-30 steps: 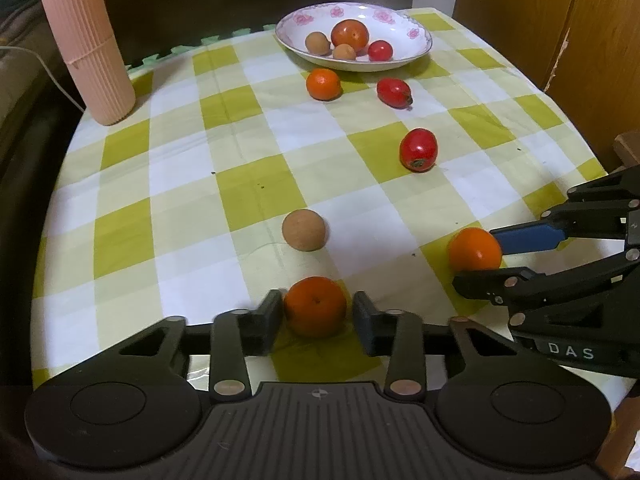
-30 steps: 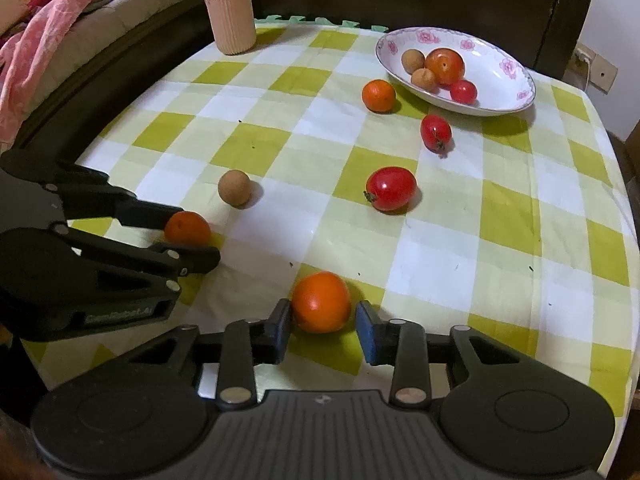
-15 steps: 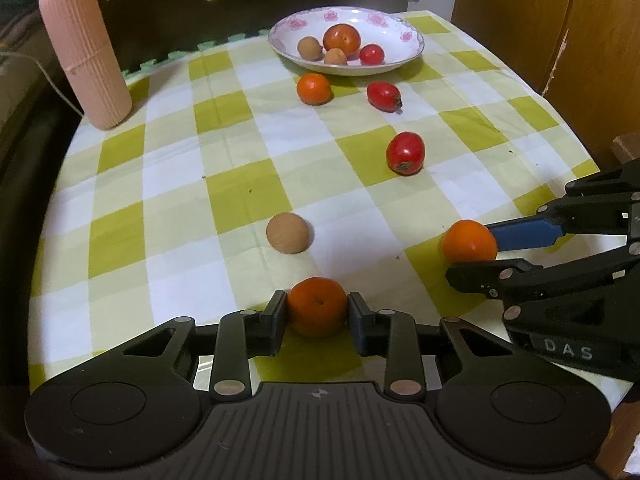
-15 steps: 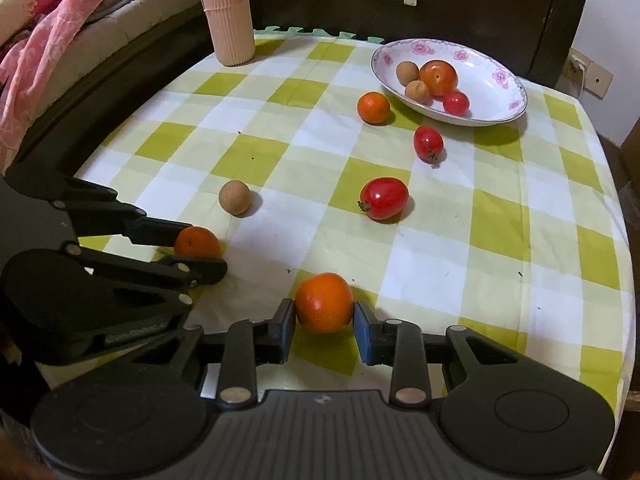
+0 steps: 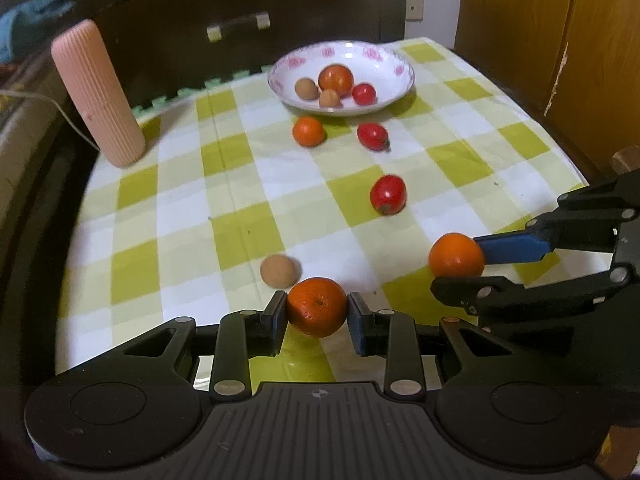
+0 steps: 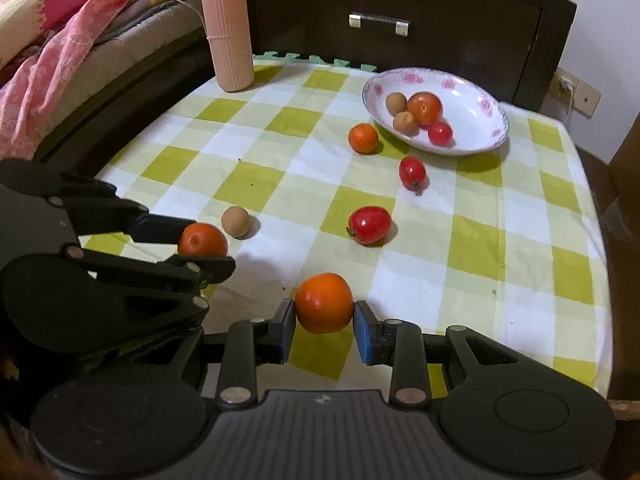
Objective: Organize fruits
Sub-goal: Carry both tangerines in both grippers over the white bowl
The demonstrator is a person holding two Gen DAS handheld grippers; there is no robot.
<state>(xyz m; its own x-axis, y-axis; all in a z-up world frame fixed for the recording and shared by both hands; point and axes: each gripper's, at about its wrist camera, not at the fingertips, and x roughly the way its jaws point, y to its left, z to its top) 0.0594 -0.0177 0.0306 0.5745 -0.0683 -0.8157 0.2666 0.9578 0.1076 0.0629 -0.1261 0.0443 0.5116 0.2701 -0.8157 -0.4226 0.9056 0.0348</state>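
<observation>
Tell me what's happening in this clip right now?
A person is sorting fruit on a checked table. The left tongs grip one orange and the right tongs grip another orange. The bowl holds four fruits; two tomatoes, a small orange and a brown fruit lie loose.

Dim warm indoor light, slight motion blur, fisheye-bent edges.

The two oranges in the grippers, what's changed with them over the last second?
Both grippers closed on their fruit and lifted it off the cloth: the left gripper holds the mandarin, the right gripper the orange. The bowl and the loose fruit on the tablecloth have not moved.
</observation>
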